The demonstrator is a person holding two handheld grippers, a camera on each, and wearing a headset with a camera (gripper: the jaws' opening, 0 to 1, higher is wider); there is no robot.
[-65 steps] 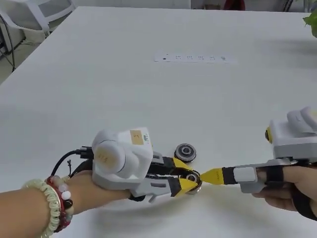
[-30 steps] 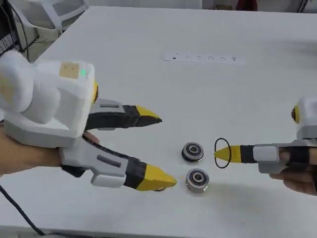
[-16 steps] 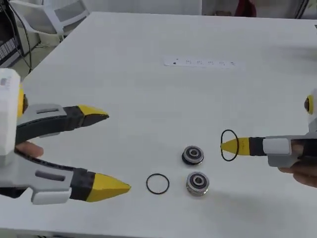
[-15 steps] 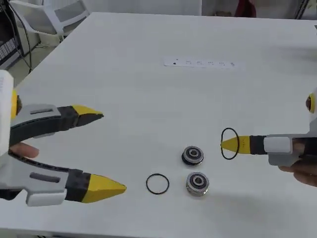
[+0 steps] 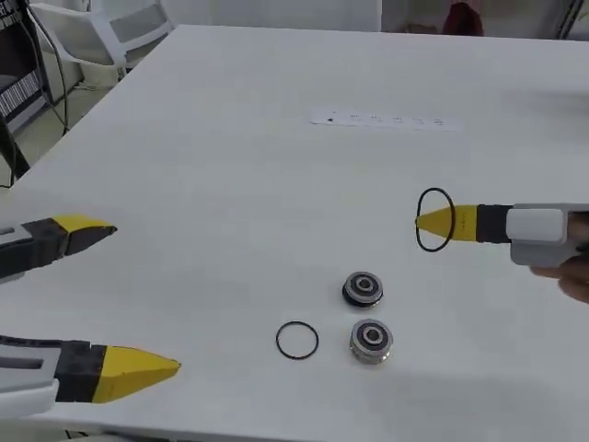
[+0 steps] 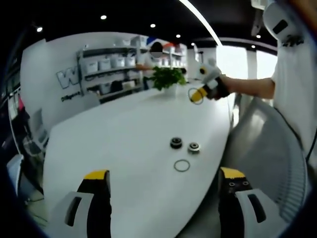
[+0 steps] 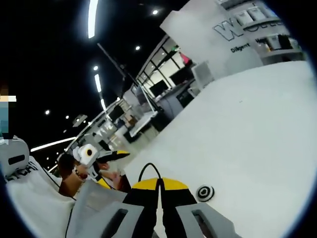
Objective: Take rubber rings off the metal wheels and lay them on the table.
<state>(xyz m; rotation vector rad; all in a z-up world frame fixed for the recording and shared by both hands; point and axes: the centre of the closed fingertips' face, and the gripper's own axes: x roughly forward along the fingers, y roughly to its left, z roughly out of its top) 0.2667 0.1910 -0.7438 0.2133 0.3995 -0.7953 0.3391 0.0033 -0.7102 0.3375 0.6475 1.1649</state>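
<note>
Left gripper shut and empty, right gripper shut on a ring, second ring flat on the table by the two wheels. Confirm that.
One thing is wrong: the left gripper is open, its jaws wide apart, as the left gripper view shows. The rest stands: it is empty, the right gripper is shut on a ring, and a second ring lies flat on the table by the two wheels.

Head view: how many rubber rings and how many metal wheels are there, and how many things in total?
Rubber rings: 2, one lying on the table, one held by the right gripper.
Metal wheels: 2, the second beside it.
Total: 4.
</note>
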